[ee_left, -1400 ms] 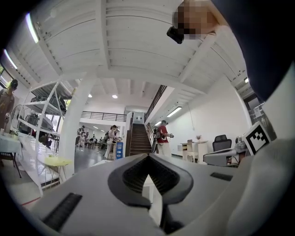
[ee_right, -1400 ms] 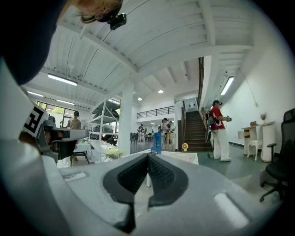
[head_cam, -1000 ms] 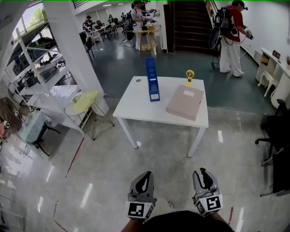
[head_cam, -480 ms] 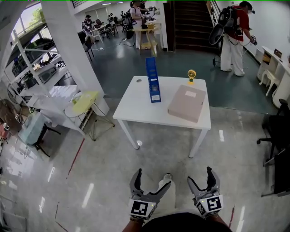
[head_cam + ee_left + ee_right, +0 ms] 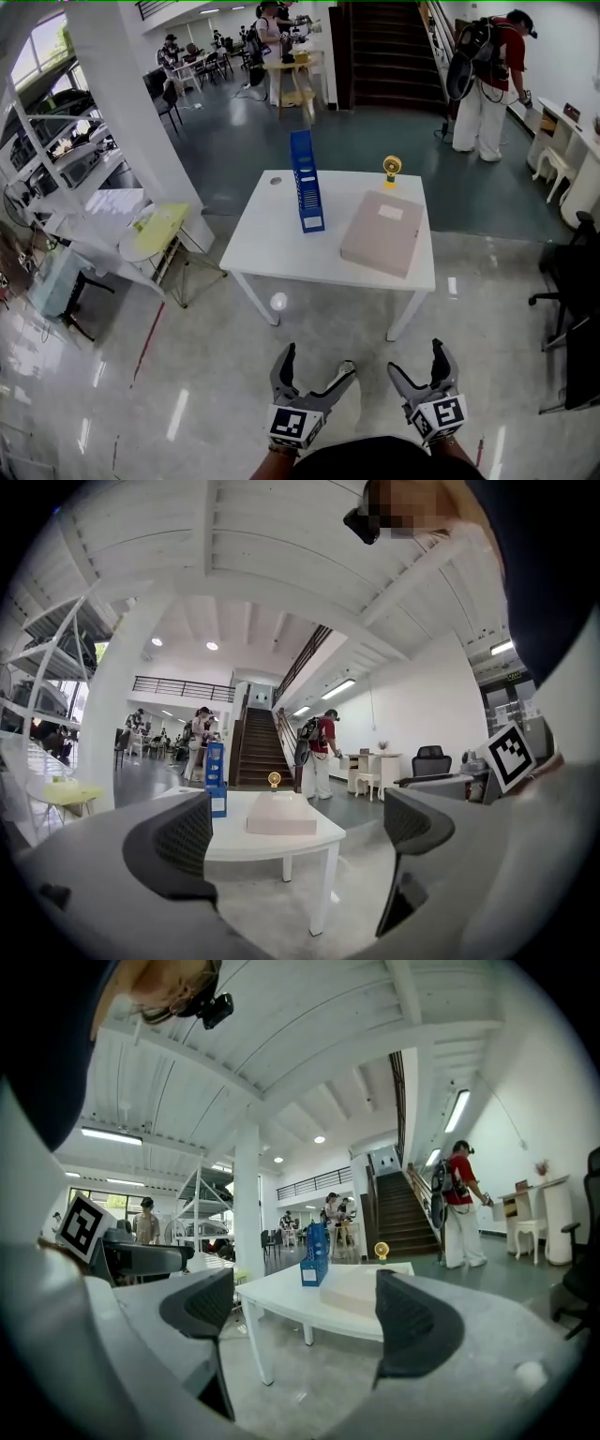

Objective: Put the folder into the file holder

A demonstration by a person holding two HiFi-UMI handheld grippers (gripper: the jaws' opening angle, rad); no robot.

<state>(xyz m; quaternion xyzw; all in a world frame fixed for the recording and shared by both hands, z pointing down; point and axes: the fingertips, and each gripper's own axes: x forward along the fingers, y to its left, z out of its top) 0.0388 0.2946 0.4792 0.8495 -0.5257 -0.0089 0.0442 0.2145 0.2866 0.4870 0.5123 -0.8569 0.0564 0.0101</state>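
Observation:
A flat beige folder point(image 5: 382, 232) lies on the right half of a white table point(image 5: 272, 248), well ahead of me. An upright blue file holder point(image 5: 306, 180) stands left of it, and a small yellow fan point(image 5: 392, 169) sits at the far edge. My left gripper point(image 5: 319, 359) and right gripper point(image 5: 415, 358) hang low over the floor, far short of the table. Both sets of jaws are opening, with nothing between them. The left gripper view shows the folder point(image 5: 281, 813) and file holder point(image 5: 216, 778) between its pads; the right gripper view shows the folder point(image 5: 352, 1288) and file holder point(image 5: 314, 1255) too.
A person in a red top point(image 5: 487, 84) stands by the stairs at the back right. A round yellow-green side table point(image 5: 155, 230) and shelving stand to the left, a black chair point(image 5: 572, 281) to the right. Shiny floor lies between me and the table.
Both grippers went from shut to spread wide. The table has shifted slightly in the head view.

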